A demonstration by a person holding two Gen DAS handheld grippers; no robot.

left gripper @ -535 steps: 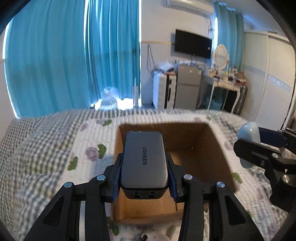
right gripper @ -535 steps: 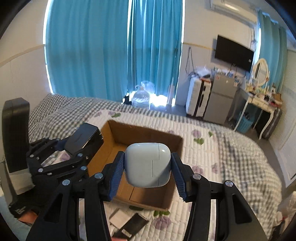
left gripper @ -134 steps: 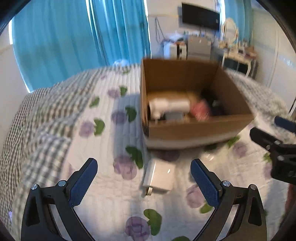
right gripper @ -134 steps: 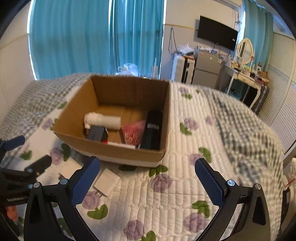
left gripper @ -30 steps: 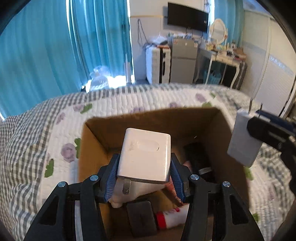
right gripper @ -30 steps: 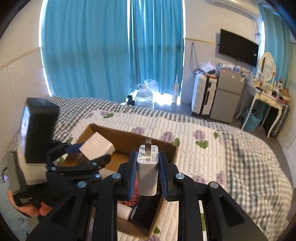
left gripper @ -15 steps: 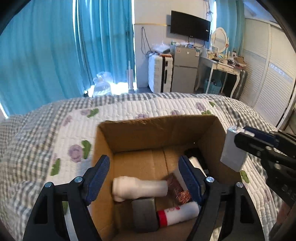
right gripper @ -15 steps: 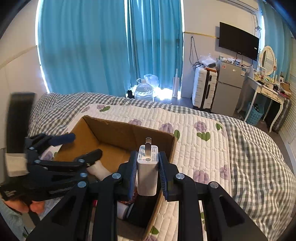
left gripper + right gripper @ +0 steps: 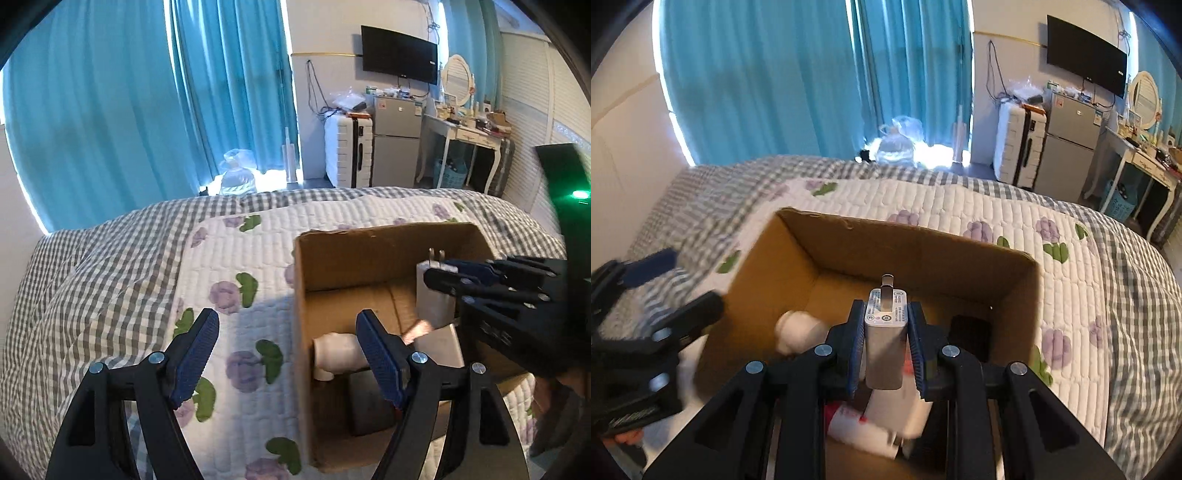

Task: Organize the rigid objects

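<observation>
The right gripper pointed steeply down over the box, clamped on an upright white charger with its prongs toward 12 o'clock. The left gripper hung with jaws apart and empty over the quilt, at 9 o'clock of the box. The charger was slim, with a printed label around its prongs.

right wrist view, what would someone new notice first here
The white plug adapter, prongs forward, pinched in the right gripper over the open cardboard box. The box sits on a flowered quilt and already holds a white cylinder, a black block and more. At the left edge, the left gripper hangs open and empty beside the box.
</observation>
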